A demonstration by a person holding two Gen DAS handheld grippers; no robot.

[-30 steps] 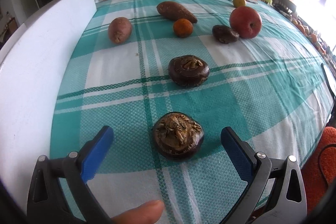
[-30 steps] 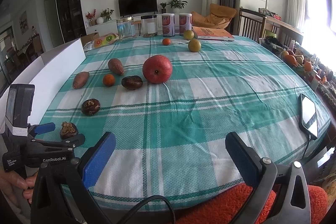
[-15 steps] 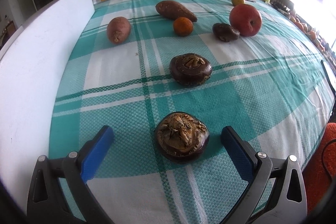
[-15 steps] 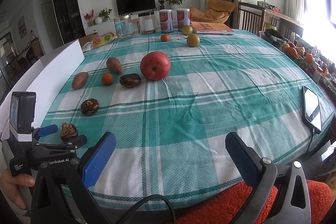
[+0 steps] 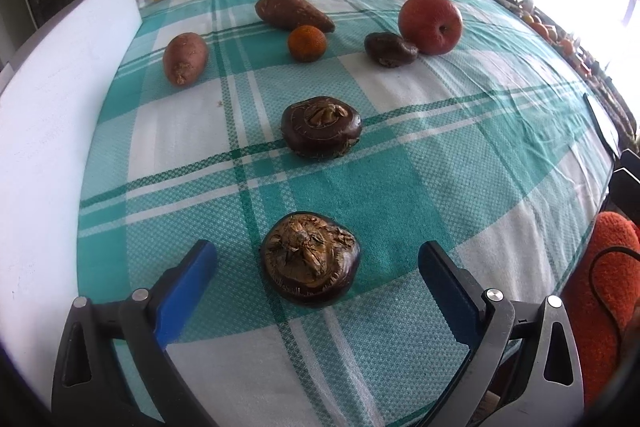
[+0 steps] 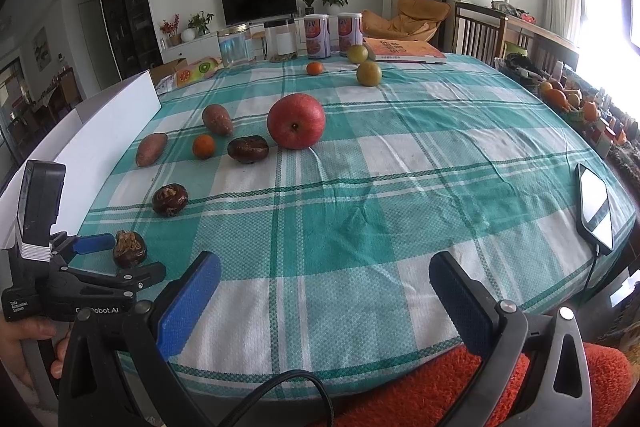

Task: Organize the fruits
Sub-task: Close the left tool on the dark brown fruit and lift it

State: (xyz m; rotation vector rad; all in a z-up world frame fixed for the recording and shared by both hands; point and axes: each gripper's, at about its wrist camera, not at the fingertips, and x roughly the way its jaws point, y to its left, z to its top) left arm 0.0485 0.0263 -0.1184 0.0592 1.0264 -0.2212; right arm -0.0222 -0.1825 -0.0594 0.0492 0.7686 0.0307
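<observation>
My left gripper (image 5: 318, 259) is open, its blue pads on either side of a dark water chestnut (image 5: 310, 269) and not touching it. That same water chestnut (image 6: 129, 249) shows between the left gripper's fingers (image 6: 94, 243) in the right wrist view. A second water chestnut (image 5: 321, 127) lies farther on. Beyond it lie two sweet potatoes (image 5: 186, 58), a small orange (image 5: 307, 43), a third dark chestnut (image 5: 390, 49) and a red apple (image 5: 430, 19). My right gripper (image 6: 325, 275) is open over the table's near edge with nothing between its pads.
A white board (image 5: 52, 99) stands along the left of the checked tablecloth (image 6: 400, 179). A phone (image 6: 595, 209) lies at the right edge. Jars and cans (image 6: 316, 37), a book (image 6: 404, 50), two green fruits (image 6: 368, 73) and a tangerine (image 6: 315, 68) sit at the back.
The left gripper has edged forward around the near water chestnut and turned slightly. A fingertip seen at its lower edge one second ago is gone. The right gripper barely moved.
</observation>
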